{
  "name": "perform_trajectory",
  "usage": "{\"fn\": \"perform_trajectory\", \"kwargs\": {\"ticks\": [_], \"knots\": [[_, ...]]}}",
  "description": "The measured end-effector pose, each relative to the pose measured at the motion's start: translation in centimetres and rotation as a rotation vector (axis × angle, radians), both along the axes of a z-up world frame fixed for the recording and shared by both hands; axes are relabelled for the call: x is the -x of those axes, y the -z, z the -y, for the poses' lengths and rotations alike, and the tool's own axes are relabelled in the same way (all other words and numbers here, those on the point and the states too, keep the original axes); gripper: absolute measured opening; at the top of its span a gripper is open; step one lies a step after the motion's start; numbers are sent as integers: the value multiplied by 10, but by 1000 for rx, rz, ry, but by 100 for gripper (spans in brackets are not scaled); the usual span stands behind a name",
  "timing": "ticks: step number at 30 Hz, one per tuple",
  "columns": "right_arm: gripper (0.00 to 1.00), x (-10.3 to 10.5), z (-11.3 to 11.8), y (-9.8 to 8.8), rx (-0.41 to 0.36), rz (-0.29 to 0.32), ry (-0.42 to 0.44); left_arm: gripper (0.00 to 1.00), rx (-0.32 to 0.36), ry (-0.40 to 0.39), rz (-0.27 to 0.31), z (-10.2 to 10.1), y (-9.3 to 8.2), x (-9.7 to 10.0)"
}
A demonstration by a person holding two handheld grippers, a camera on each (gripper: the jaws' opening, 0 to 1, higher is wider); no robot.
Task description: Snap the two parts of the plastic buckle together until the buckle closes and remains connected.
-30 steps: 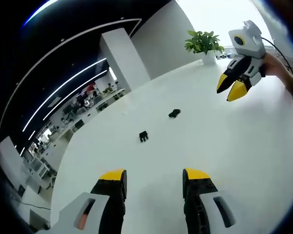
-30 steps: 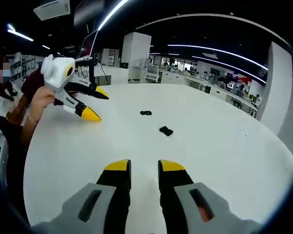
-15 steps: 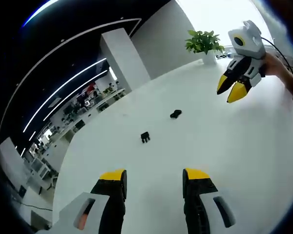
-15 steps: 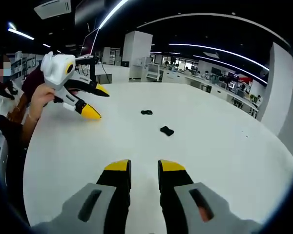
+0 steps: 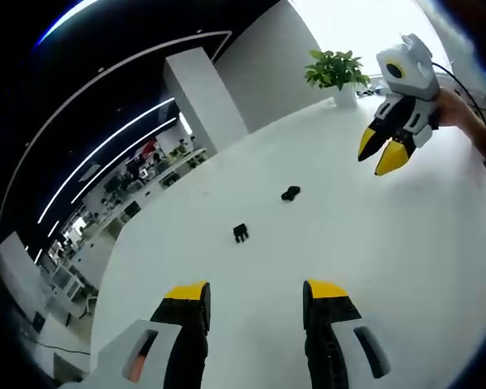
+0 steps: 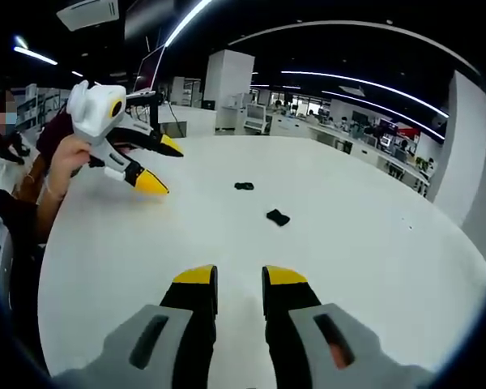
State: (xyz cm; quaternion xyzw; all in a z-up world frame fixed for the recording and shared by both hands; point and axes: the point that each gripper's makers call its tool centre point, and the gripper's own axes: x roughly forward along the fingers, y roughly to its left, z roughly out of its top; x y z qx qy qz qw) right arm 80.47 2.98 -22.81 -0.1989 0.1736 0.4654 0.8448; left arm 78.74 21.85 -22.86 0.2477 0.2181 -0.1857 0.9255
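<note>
Left gripper view: both buckle parts (image 5: 240, 232) lie beyond the gaping jaws.

Open bare white round tabletop (image 5: 405, 243) all around two small black plastic buckle halves (image 5: 240, 232) (image 5: 290, 193), well apart.

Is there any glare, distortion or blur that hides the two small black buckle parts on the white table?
Left gripper view: a bright blown-out patch behind the green potted plant; both small black plastic buckle parts stay visible but too small for detail. Right gripper view: fisheye bends ceiling lights; the round white table is evenly lit.
</note>
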Motion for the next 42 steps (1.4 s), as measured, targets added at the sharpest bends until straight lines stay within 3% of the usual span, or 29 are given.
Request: {"fn": "perform_trajectory", "kwargs": {"ticks": [24,42], "knots": [[22,-7,-6,-4,6,4,-7,46,-17,17,14,9,-15,-11],[22,-16,-11,-14,-3,10,-4,46,15,-5,29,8,-30,-28]]}}
